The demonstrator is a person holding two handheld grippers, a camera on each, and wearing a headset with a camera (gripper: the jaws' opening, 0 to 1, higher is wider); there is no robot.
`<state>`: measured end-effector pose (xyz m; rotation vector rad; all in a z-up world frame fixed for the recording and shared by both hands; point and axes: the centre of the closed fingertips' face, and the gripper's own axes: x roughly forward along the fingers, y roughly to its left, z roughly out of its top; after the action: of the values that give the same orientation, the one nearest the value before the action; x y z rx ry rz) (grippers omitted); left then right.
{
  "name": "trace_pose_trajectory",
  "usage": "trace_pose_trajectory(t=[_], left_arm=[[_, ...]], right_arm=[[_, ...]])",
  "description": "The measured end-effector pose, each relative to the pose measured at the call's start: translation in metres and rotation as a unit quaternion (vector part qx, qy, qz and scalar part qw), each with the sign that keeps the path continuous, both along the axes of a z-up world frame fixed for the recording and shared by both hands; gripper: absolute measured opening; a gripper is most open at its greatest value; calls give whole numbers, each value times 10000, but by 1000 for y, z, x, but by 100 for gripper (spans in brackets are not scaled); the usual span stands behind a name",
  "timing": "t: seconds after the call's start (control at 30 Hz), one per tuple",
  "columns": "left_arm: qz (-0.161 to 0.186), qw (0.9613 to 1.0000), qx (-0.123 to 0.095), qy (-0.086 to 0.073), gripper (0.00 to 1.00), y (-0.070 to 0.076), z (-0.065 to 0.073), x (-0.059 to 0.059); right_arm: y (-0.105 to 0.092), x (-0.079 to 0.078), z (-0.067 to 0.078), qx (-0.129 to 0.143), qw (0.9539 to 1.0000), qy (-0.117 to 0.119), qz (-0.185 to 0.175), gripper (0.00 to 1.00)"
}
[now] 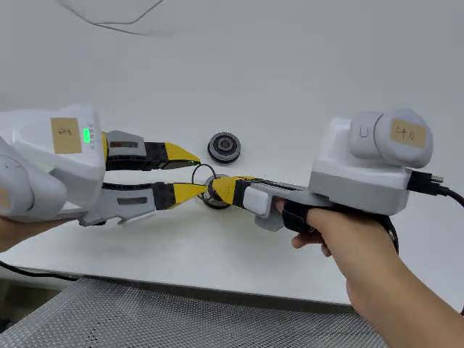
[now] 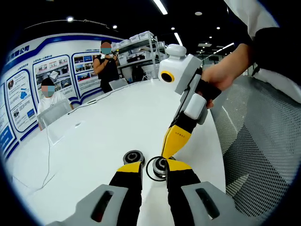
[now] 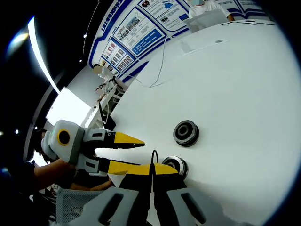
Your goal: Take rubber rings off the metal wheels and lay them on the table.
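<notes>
Two metal wheels lie on the white table point(image 1: 304, 87). The far wheel point(image 1: 224, 146) point(image 2: 134, 157) point(image 3: 186, 132) still carries its black rubber ring. Over the near wheel point(image 1: 213, 196) point(image 2: 161, 167) point(image 3: 175, 165) my right gripper point(image 1: 223, 187) point(image 3: 153, 168) point(image 2: 168, 151) is shut on a thin black rubber ring point(image 1: 202, 173) point(image 2: 151, 168) point(image 3: 154, 155). The ring stands up as a loop beside that wheel. My left gripper point(image 1: 192, 172) point(image 2: 154, 167) point(image 3: 141, 153) is open, its jaws on either side of the loop, the lower jaw reaching the near wheel's left side.
A grey mesh surface point(image 1: 181, 319) runs below the table's near edge. A cable point(image 3: 162, 61) lies further out on the table. Two people point(image 2: 107, 66) are at the far end of the room, beside wall posters and shelving.
</notes>
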<state>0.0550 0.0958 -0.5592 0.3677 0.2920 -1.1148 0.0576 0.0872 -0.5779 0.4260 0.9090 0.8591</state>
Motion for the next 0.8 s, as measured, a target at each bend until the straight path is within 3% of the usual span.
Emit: trace_pose_trajectory(t=[0.23, 0.43, 0.67, 0.8], left_arm=[[132, 9999, -78, -76, 23, 1, 8, 9], [60, 9999, -49, -90, 24, -6, 8, 8], [-46, 10000, -14, -38, 24, -12, 5, 8], [-62, 10000, -3, -16, 25, -14, 4, 9]], right_arm=[[-11, 13, 14, 382, 9984, 116, -395, 1], [-37, 30, 8, 392, 9960, 198, -781, 1], [-71, 37, -13, 124, 9924, 439, -1145, 1], [-78, 34, -21, -48, 9911, 493, -1234, 1]])
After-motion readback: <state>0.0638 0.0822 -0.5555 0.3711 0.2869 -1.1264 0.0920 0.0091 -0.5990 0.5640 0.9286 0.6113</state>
